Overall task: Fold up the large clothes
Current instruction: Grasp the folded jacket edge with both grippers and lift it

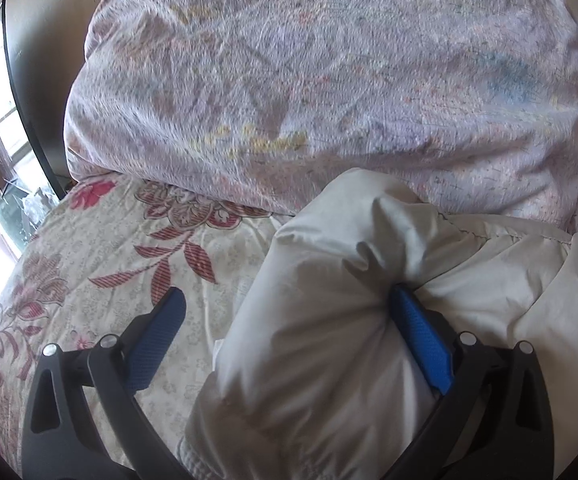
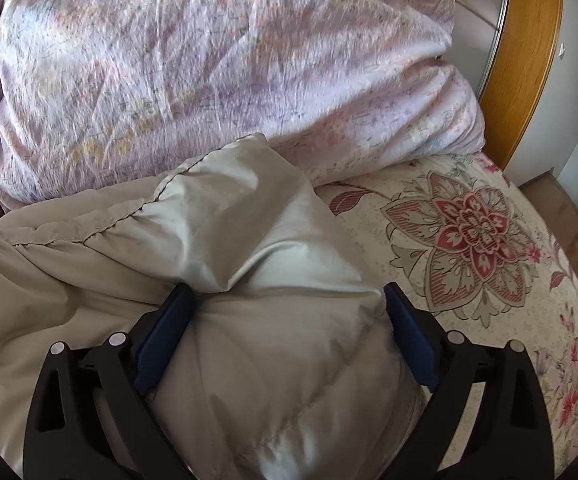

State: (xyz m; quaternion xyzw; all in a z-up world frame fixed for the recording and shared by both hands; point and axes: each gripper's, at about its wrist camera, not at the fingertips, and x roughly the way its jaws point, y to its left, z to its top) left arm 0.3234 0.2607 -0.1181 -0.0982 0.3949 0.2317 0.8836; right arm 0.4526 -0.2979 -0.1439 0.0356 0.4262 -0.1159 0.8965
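A puffy off-white padded jacket [image 1: 329,320] lies bunched on the bed and also fills the lower middle of the right wrist view [image 2: 249,280]. My left gripper [image 1: 289,300] is open, its blue pads wide apart; a thick fold of the jacket lies between them against the right pad [image 1: 421,336], while the left pad [image 1: 157,340] stands clear over the bedspread. My right gripper [image 2: 285,300] is open wide, with a bulky fold of the jacket sitting between its dark blue fingers [image 2: 165,336].
A large rolled pink floral duvet [image 1: 309,80] lies just behind the jacket, also in the right wrist view [image 2: 209,60]. The bedspread [image 2: 469,240] has red flowers. A window [image 1: 5,140] is on the left; a wooden frame [image 2: 529,60] stands on the right.
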